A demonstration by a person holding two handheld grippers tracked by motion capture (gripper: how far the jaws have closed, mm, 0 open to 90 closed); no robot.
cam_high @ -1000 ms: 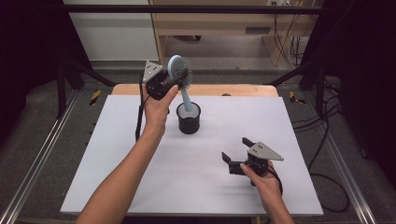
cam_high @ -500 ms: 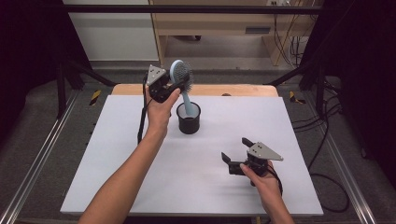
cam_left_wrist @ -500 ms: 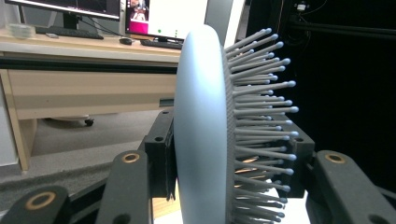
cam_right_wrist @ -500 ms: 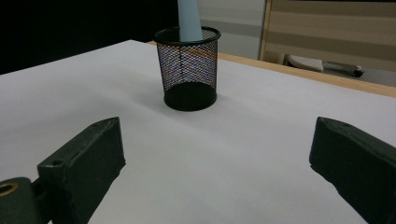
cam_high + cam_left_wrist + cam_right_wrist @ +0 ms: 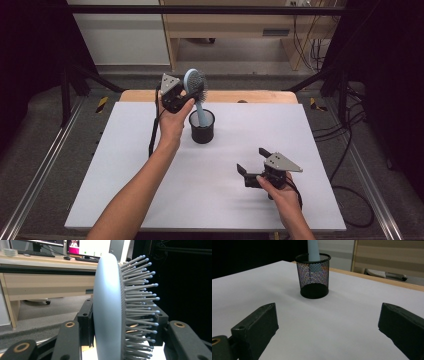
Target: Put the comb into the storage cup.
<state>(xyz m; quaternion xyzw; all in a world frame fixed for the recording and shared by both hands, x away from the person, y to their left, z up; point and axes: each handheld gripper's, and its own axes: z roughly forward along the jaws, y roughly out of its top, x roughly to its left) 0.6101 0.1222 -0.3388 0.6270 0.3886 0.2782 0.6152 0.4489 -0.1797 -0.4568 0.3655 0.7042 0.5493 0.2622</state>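
High view, tabletop: my left gripper (image 5: 179, 96) is clamped on the oval head of a pale blue hairbrush (image 5: 196, 86), gripped there because the head is the only part standing clear above the black mesh cup (image 5: 202, 127). The left gripper view looks edge-on at that head (image 5: 108, 307), one jaw flat against the smooth back, the other pushed in among the ball-tipped bristles (image 5: 140, 302), so the hold spans the brush's thin way and keeps it from twisting. The handle runs down at a slight lean into the cup, which stands toward the far middle of the white table (image 5: 125, 175); whether its tip touches the bottom I cannot tell. Holding high lets the handle travel straight along the cup's axis, in or out, without dragging the light cup sideways. My right gripper (image 5: 254, 169) waits low over the near right of the table, well apart, jaws spread wide and empty. The right gripper view faces the cup (image 5: 313, 275) with the blue handle (image 5: 313, 250) rising from it, placed, I judge, to steady the cup if it tips.
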